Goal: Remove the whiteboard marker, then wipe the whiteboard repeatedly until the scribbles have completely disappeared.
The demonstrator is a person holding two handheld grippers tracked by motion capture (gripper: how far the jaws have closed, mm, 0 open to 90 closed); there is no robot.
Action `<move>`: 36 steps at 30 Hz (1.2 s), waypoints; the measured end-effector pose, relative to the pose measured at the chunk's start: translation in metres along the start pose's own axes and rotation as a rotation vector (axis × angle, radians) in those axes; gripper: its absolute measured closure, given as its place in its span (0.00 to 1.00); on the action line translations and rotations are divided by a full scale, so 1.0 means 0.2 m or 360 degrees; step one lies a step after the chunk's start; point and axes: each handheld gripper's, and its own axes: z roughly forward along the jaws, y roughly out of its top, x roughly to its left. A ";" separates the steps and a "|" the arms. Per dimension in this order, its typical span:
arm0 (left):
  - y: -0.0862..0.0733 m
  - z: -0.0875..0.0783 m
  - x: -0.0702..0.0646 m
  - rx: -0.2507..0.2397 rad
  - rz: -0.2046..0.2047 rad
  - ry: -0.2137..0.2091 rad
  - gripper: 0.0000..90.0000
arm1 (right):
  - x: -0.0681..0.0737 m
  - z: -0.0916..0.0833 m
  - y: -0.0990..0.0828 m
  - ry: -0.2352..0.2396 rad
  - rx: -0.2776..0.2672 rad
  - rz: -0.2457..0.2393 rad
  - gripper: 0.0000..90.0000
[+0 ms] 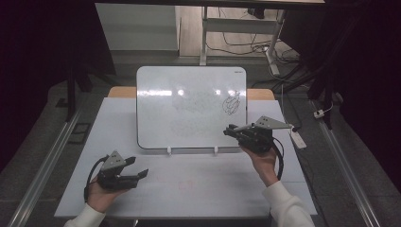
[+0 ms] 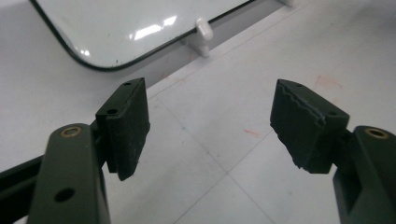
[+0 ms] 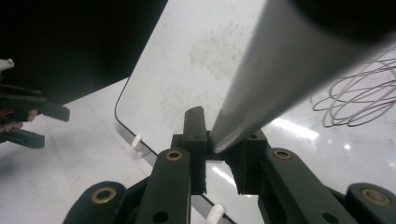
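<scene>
A: What are we holding in the right gripper [image 3: 219, 154]?

B: A slim grey marker [image 3: 275, 79], we think. In the right gripper view the jaws are pinched nearly together on one end of it, and its barrel runs up and away close past the lens, blurred. It sits in front of the whiteboard [image 1: 189, 94], near the board's lower right corner, below the black scribble [image 1: 231, 103].

A: How will it handle?

B: We judge it light, stiff and smooth, so it could twist or slide in a narrow pinch. The grip is right at the end; pressing the tip on the board would lever against it, so a hold farther along the barrel would be steadier. The board looks rigid and glossy, propped tilted back on small white feet [image 1: 169, 151], and we should press gently so it does not shift on the desk [image 1: 213, 189].

A: And the left gripper [image 1: 135, 169]?

B: It is low over the desk, well apart from the board's left corner, jaws wide with nothing between them.

A: Count for us.

B: One marker, one whiteboard, one scribble, two feet that we can see along the bottom edge in the high view, two grippers. Faint red marks [image 2: 252, 133] dot the desk; we cannot count those surely.
</scene>
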 end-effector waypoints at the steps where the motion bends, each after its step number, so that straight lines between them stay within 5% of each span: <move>1: 0.00 0.00 0.00 0.0004 -0.0008 0.0002 0.33 | 0.00 0.00 0.00 -0.0008 -0.0005 -0.0002 0.86; 6: 0.00 -0.01 0.02 -0.0013 -0.0025 0.0011 0.31 | -0.06 -0.01 0.03 -0.0091 -0.0045 -0.0057 0.86; 20: 0.00 0.03 0.05 -0.0008 -0.0057 -0.0004 0.26 | -0.40 0.09 0.28 -0.0380 -0.0217 -0.0100 0.86; 36: -0.01 0.04 0.05 0.0010 -0.0044 0.0008 0.26 | -0.54 0.29 0.30 -0.0475 -0.0107 -0.0120 0.86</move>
